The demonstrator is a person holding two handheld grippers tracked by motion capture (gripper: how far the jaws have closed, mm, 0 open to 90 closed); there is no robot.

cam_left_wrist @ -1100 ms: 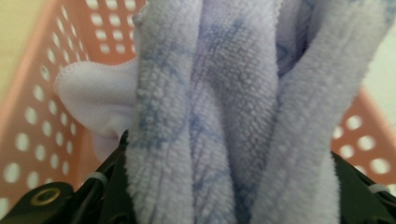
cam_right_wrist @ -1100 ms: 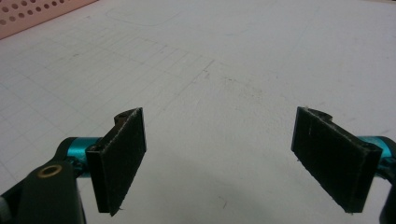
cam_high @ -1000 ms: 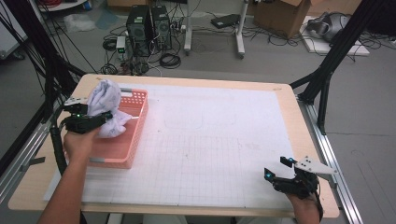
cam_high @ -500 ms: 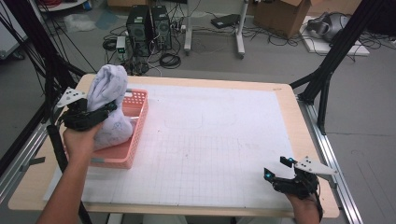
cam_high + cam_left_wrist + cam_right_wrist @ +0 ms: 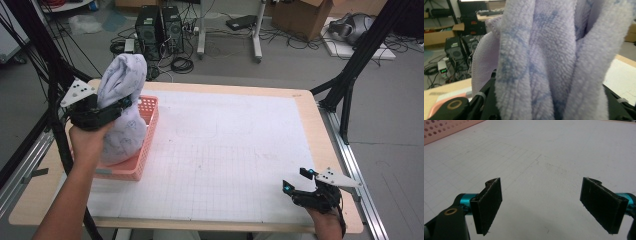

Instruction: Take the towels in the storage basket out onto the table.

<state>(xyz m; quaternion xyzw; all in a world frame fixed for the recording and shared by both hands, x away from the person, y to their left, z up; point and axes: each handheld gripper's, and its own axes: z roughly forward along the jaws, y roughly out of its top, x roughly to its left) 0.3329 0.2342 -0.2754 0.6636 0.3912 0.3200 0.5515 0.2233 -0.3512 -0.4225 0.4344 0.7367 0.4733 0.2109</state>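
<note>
L gripper (image 5: 117,107) jaws behind towel (image 5: 554,62)

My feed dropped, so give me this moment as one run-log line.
left gripper: shut on lavender towel, lifted above pink basket | right gripper: jaws open, empty, low over white mat | towel bottom at the basket

Even, diffuse overhead room light; no hard shadows, no glare. High view: moderately sharp, slightly soft, table (image 5: 240,150) surface bright, floor beyond dimmer. Left gripper view: lavender towel (image 5: 554,62) close to lens, pile fairly sharp, background desks blurred. Right gripper view: white mat (image 5: 549,157) bright, faint soft shadows beneath jaws, far corners soft.
</note>
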